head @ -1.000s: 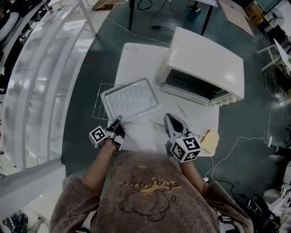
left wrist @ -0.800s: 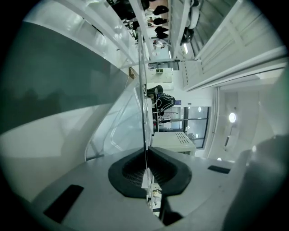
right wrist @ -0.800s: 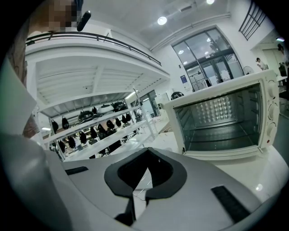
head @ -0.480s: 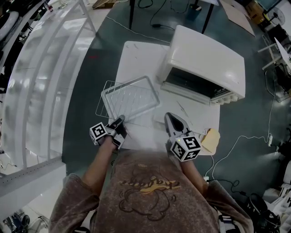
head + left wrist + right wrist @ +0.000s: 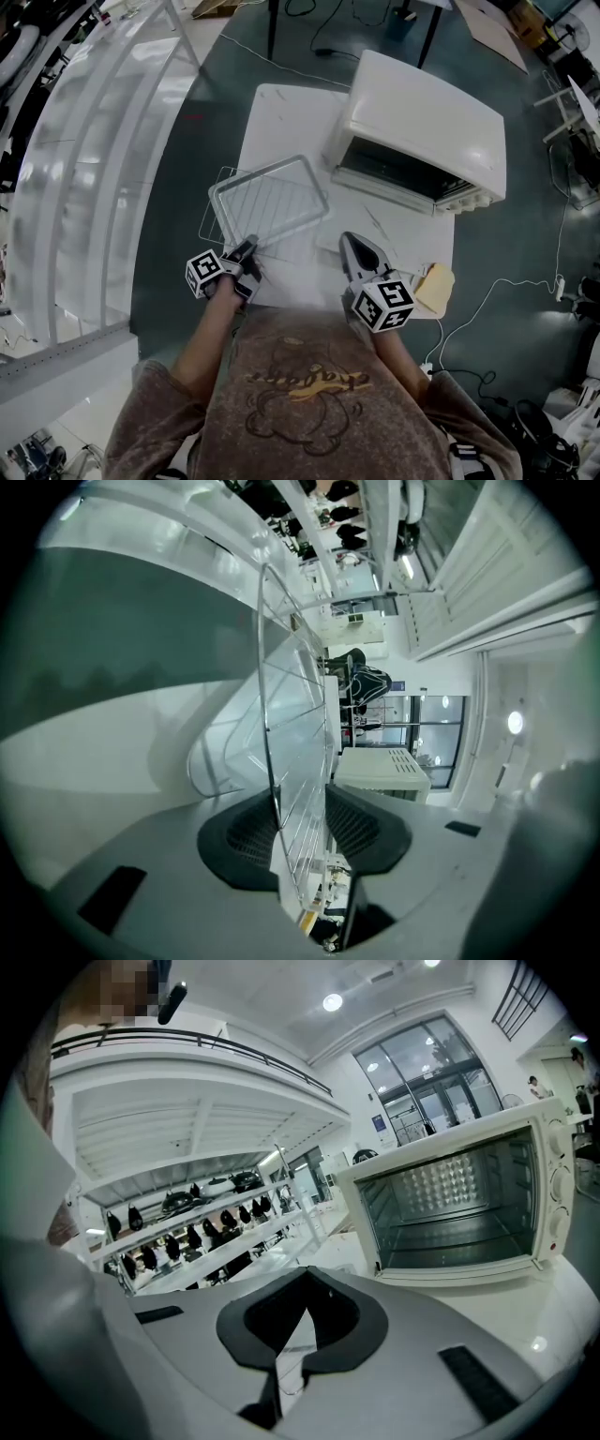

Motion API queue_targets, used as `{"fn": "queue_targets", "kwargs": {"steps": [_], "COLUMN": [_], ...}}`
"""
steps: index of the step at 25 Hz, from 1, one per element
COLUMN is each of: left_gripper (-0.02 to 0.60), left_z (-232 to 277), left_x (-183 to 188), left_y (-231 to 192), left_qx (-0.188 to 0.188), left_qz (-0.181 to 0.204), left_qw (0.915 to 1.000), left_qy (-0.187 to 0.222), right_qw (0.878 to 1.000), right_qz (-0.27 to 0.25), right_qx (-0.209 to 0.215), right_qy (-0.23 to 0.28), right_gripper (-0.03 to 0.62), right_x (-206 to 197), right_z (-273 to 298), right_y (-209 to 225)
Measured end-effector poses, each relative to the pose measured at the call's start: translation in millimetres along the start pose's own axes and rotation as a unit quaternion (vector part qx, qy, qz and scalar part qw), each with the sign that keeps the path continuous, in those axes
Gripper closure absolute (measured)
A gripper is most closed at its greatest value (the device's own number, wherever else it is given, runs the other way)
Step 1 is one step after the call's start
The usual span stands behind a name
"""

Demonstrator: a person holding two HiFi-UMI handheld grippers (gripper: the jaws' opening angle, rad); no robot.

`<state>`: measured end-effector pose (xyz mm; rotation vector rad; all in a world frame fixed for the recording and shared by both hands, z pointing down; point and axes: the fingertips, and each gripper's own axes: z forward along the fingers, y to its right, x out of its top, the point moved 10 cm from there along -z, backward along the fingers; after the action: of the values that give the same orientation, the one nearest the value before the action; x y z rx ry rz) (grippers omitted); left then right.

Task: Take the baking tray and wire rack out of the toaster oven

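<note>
The shallow metal baking tray (image 5: pixel 272 197) lies on the wire rack (image 5: pixel 214 202) on the left part of the white table (image 5: pixel 281 122). The rack's wires stick out past the tray's left side. My left gripper (image 5: pixel 248 246) is at their near edge. In the left gripper view the tray (image 5: pixel 302 696) and the rack (image 5: pixel 265 667) stand edge-on between the jaws, which are opening with the pads no longer pressing. My right gripper (image 5: pixel 347 240) rests shut and empty on the table's near part. It points at the open toaster oven (image 5: pixel 459 1204), whose inside looks bare.
The white toaster oven (image 5: pixel 422 122) stands at the table's far right with its door folded down toward me. A yellow cloth (image 5: pixel 433 286) lies at the near right corner. Cables run over the dark floor around the table. A white railing runs along the left.
The tray and rack have shifted a little away from me and now lie flat. My left gripper has turned slightly at their near edge. The right gripper has kept still.
</note>
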<state>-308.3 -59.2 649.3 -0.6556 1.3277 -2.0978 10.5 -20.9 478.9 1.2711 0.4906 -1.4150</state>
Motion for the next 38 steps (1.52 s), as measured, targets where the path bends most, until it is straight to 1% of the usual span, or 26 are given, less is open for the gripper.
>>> {"fn": "queue_targets", "kwargs": {"steps": [2, 4, 5, 7, 10, 12, 14, 18, 20, 26, 29, 31, 32, 33, 38], "left_gripper": [0.442, 0.434, 0.419, 0.390, 0.377, 0.369, 0.364, 0.357, 0.356, 0.331, 0.328, 0.328, 0.328, 0.328, 0.328], "left_z": [0, 1, 1, 1, 1, 1, 2, 4, 6, 11, 11, 12, 12, 13, 11], "left_x": [-1, -1, -1, -2, -3, -4, -7, -12, -15, -23, -28, -31, -33, -35, -46], "left_y": [2, 6, 7, 11, 18, 24, 29, 32, 35, 42, 45, 47, 48, 48, 41], "left_qx": [0.007, 0.020, 0.028, 0.045, 0.078, 0.106, 0.131, 0.161, 0.174, 0.224, 0.255, 0.277, 0.285, 0.289, 0.297], "left_qz": [-0.002, 0.008, 0.017, 0.042, 0.100, 0.144, 0.180, 0.218, 0.240, 0.313, 0.346, 0.361, 0.363, 0.363, 0.352], "left_qw": [1.0000, 0.9996, 0.9992, 0.9977, 0.9913, 0.9832, 0.9741, 0.9616, 0.9539, 0.9219, 0.9014, 0.8891, 0.8854, 0.8839, 0.8837], "left_qy": [-0.005, -0.017, -0.023, -0.030, -0.033, -0.036, -0.041, -0.044, -0.045, -0.047, -0.050, -0.053, -0.055, -0.057, -0.084], "right_qw": [1.000, 1.000, 1.000, 1.000, 1.000, 1.000, 1.000, 1.000, 1.000, 1.000, 1.000, 1.000, 1.000, 1.000, 0.999], "right_qz": [0.002, 0.002, 0.003, 0.003, 0.004, 0.005, 0.006, 0.007, 0.007, 0.006, 0.006, 0.006, 0.005, 0.005, 0.003], "right_qx": [0.000, 0.000, 0.000, 0.001, 0.003, 0.006, 0.009, 0.015, 0.017, 0.018, 0.019, 0.022, 0.024, 0.026, 0.035], "right_qy": [0.001, 0.001, 0.002, 0.002, 0.001, -0.001, -0.002, -0.004, -0.003, -0.003, -0.005, -0.007, -0.008, -0.008, -0.012], "right_gripper": [0.602, 0.602, 0.602, 0.602, 0.602, 0.602, 0.602, 0.602, 0.602, 0.602, 0.602, 0.602, 0.602, 0.602, 0.602], "right_x": [0, 0, 1, 1, 0, 0, -1, -1, 0, 2, 2, 3, 4, 5, 8], "right_z": [-1, -2, -2, -3, -4, -4, -4, -6, -7, -14, -18, -20, -21, -22, -27], "right_y": [1, 3, 4, 6, 7, 7, 7, 8, 9, 15, 18, 20, 21, 21, 27]}}
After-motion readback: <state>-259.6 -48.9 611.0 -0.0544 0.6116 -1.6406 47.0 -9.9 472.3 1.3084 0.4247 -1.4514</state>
